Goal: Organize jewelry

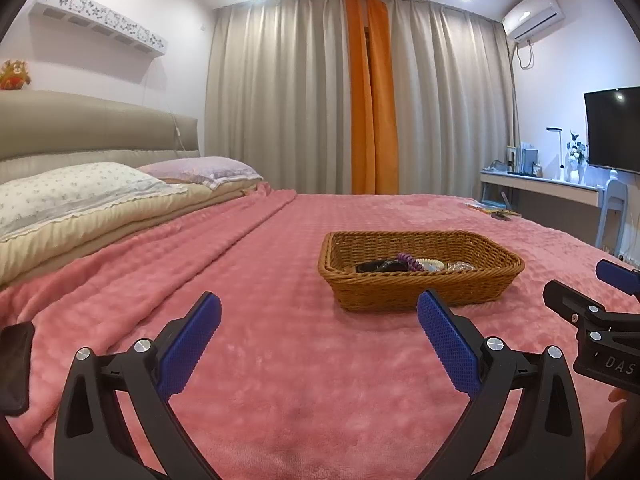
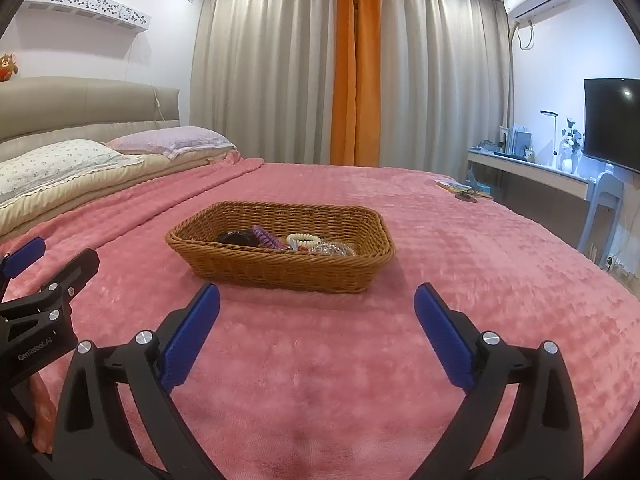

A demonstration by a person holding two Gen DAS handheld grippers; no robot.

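Jewelry [image 2: 286, 243] fills wicker basket [image 2: 280, 268] mid-bed, on pink blanket [image 2: 320, 360] | left gripper [image 1: 318, 320] gapes empty | right gripper [image 2: 317, 308] likewise

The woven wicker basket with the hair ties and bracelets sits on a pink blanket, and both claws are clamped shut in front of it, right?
Not quite. The woven wicker basket does sit on the pink blanket, but the right claw and left claw are wide open, as each wrist view shows.
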